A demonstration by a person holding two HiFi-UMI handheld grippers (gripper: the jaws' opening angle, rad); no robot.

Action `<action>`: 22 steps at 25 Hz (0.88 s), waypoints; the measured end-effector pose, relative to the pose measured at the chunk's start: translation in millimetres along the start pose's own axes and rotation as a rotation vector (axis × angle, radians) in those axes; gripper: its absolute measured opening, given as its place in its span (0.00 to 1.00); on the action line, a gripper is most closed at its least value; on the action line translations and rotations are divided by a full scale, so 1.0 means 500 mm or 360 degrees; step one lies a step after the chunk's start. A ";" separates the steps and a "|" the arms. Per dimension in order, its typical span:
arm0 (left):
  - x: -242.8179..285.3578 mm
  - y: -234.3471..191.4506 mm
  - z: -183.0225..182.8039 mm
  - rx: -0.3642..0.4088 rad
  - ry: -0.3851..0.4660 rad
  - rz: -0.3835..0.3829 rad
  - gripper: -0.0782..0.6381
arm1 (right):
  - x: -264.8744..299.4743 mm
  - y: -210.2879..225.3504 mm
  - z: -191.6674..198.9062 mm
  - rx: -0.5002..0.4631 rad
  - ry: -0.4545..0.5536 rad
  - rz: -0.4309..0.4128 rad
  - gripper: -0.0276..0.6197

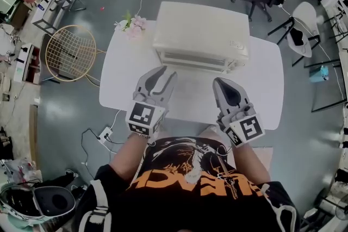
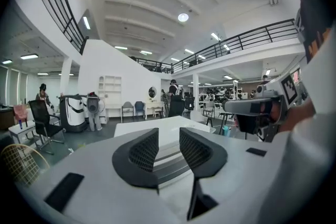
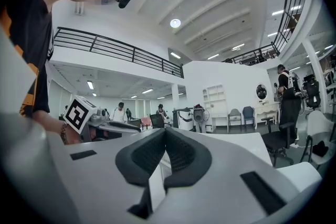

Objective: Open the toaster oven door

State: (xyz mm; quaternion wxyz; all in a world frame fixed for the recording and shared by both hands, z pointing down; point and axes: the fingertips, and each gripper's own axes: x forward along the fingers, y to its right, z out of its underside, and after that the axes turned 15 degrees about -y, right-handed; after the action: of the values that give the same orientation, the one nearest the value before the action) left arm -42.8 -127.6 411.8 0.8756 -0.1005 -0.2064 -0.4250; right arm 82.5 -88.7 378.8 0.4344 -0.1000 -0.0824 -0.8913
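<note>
We hold both grippers over the near half of a white table. The cream toaster oven sits straight ahead on the far half. Its long axis runs left to right, and its door faces us. Our left gripper, jaws spread wide with nothing between them, is nearer, just short of the door's left end. Our right gripper, jaws pressed together and empty, sits slightly further back, opposite the door's right half.

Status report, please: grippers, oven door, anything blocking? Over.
Left gripper open, empty. Right gripper shut, empty. Oven door looks closed, untouched. Nothing in the way.
</note>
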 end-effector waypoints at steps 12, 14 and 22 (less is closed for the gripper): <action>0.148 -0.158 0.121 -0.0309 -0.0418 -0.0076 0.32 | -0.012 0.005 0.002 0.0009 -0.0019 0.0038 0.06; 0.161 -0.166 0.129 -0.0335 -0.0447 -0.0071 0.31 | -0.014 0.008 0.007 0.0016 -0.0024 0.0048 0.06; 0.199 -0.178 0.140 -0.0287 -0.0520 -0.0118 0.28 | -0.024 0.019 0.012 0.0033 -0.0030 0.0078 0.06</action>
State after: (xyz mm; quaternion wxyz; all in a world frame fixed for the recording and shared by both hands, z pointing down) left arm -77.0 -228.0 518.9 0.8016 -0.2386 -0.3105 -0.4517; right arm 97.6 -84.0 382.4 0.4564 -0.1058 -0.0933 -0.8785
